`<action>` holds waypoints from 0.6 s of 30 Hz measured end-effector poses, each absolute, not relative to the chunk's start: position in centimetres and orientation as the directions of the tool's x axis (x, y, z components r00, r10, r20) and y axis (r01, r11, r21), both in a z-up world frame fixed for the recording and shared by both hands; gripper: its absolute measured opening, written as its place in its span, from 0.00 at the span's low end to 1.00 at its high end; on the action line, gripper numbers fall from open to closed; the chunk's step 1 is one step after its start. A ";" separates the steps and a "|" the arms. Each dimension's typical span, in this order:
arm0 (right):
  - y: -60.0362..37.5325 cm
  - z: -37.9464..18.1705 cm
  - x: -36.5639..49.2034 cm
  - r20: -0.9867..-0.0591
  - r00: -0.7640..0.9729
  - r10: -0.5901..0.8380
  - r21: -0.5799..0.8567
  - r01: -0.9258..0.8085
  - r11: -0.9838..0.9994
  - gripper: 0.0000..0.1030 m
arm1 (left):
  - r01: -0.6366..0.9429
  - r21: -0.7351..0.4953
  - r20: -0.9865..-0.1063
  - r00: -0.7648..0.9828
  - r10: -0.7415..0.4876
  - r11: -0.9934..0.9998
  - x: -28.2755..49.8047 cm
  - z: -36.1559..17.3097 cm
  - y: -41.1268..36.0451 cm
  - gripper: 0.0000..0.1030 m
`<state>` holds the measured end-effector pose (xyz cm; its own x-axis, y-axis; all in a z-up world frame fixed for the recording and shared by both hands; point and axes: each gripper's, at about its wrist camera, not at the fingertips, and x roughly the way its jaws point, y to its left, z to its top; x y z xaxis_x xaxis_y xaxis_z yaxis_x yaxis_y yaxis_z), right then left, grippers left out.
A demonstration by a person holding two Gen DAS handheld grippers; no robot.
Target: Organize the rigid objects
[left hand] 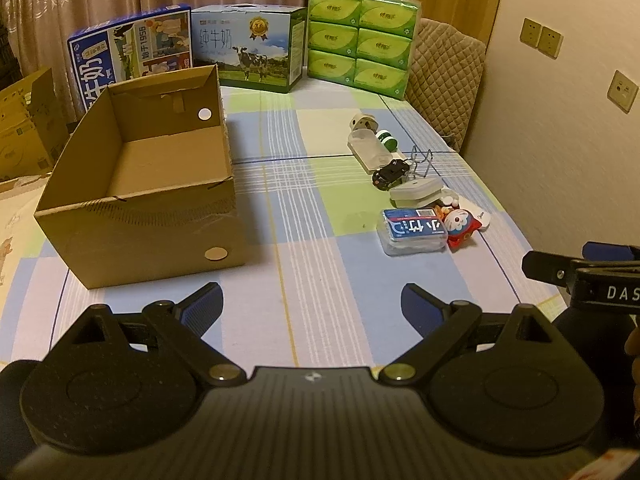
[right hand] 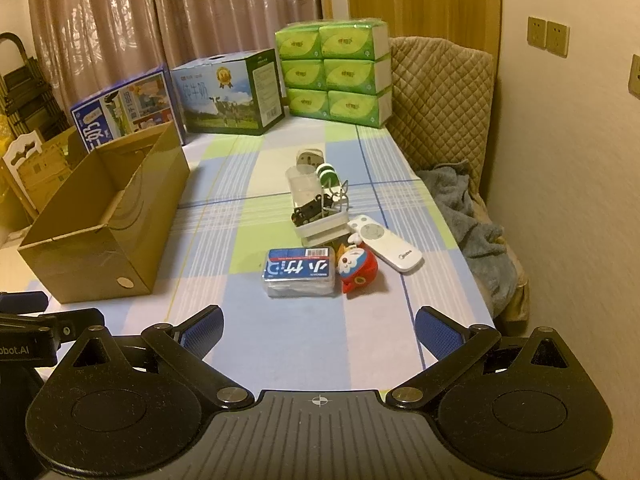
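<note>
1. The left claw (left hand: pixel 311 302) is spread wide, its blue-padded fingers (left hand: pixel 206 306) pinching nothing, above the near edge of the desk (left hand: pixel 316 184) with its blue, green and white checked cloth.
2. The right claw (right hand: pixel 319 330) is likewise spread and empty, hovering over the same near edge; part of it shows at the right border of the left wrist view.
3. Just ahead of the right claw lies a clear plastic case with a blue and red label (right hand: pixel 299 272), and touching its right side a red and white cartoon cat toy (right hand: pixel 357 270).
4. Right of the toy rests a white remote control (right hand: pixel 384 248), lying at an angle.
5. Behind these sits a white lidded plastic container (right hand: pixel 320 230), with a small black toy car (right hand: pixel 310 211) and a bent wire stand (right hand: pixel 340 196) close by.
6. Further back are a clear rectangular tray (right hand: pixel 306 184), a green and white spool (right hand: pixel 328 174) and a white plug adapter (right hand: pixel 308 159).
7. An open brown cardboard box (left hand: pixel 140 200) stands empty on the desk's left side, well apart from the cluster.
8. Along the far edge stand two milk cartons (left hand: pixel 248 52) and a pack of green tissue packets (left hand: pixel 360 36).
</note>
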<state>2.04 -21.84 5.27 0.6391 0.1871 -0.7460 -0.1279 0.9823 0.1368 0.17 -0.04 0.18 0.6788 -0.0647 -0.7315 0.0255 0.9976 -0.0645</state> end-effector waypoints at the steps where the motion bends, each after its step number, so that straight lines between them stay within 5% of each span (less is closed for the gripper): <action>1: -21.9 5.3 2.1 -0.746 0.639 0.187 0.136 -0.128 0.982 0.97 | 0.026 -0.064 -0.731 0.679 -0.064 0.998 0.1 0.2 -0.1 0.91; 18: -21.7 5.1 2.1 -0.746 0.640 0.187 0.137 -0.128 0.982 0.97 | 0.043 -0.066 -0.736 0.673 -0.078 0.997 0.4 0.1 -0.4 0.91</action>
